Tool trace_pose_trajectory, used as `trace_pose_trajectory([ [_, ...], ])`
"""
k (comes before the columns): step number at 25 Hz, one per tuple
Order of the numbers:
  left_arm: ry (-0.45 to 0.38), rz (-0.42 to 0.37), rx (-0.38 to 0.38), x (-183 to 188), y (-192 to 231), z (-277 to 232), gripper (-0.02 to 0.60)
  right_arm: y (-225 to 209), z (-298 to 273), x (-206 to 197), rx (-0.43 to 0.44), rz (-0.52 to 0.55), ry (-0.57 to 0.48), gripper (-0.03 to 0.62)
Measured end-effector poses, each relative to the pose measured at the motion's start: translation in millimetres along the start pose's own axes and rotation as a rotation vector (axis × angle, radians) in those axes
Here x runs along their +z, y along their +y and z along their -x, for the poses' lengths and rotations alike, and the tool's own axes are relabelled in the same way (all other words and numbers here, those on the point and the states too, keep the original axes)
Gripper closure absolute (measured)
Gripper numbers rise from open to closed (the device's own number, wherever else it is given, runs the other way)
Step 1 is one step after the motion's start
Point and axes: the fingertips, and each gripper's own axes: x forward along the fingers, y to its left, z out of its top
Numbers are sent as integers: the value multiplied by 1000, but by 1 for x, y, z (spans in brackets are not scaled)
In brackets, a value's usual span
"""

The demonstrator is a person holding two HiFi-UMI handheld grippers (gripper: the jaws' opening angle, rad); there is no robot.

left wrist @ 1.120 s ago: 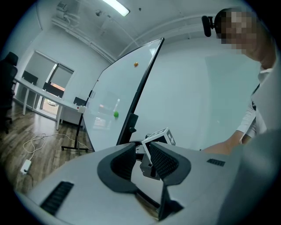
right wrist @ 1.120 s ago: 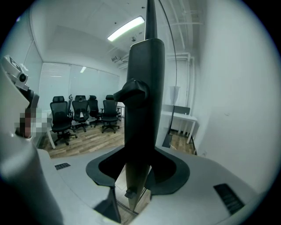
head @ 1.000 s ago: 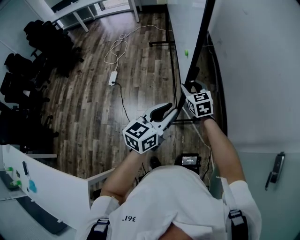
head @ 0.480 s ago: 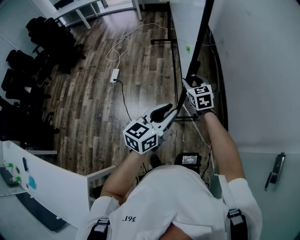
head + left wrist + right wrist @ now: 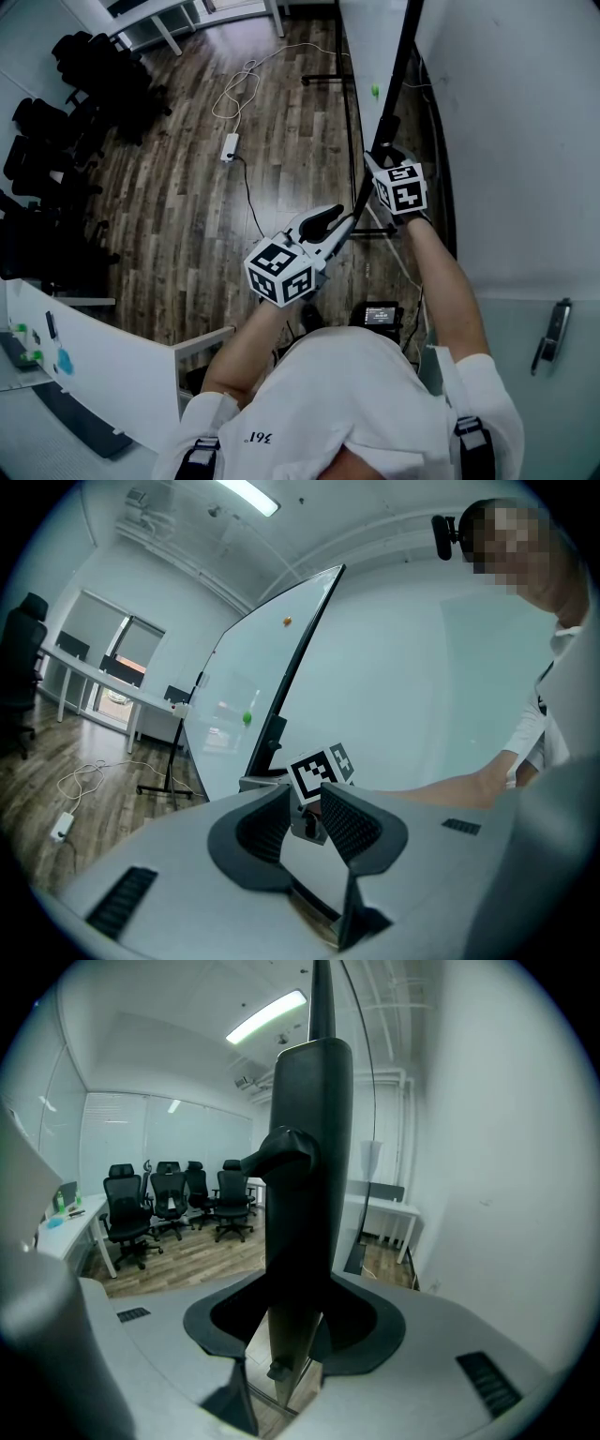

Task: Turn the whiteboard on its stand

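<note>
Facing a large whiteboard (image 5: 234, 672), glossy white and seen nearly edge-on, set close to the wall (image 5: 525, 112) on the person's right above a wood-plank floor (image 5: 187, 187). Carried on a black stand (image 5: 323, 84), with a foot bar lying flat on the floor at the far end. Edged with a thin black frame (image 5: 298, 658) that rises steeply and leans. Clamped on that frame by the right gripper (image 5: 300, 1321), the dark bar filling the gap between both jaws. Approached near its closest edge by the left gripper (image 5: 307, 819), jaws parted with nothing between the pads, only the other gripper's marker cube (image 5: 319, 772) beyond. Marked on the white face with a small green magnet (image 5: 247, 718) and, higher up, a tiny orange dot (image 5: 287, 622).
</note>
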Motion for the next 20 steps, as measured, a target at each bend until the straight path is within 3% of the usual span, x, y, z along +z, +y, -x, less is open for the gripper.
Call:
trace_pose_trajectory([
  [20,9,11,-39,5,-13,-1,474,18,32,-2,-7,1,-15,404],
])
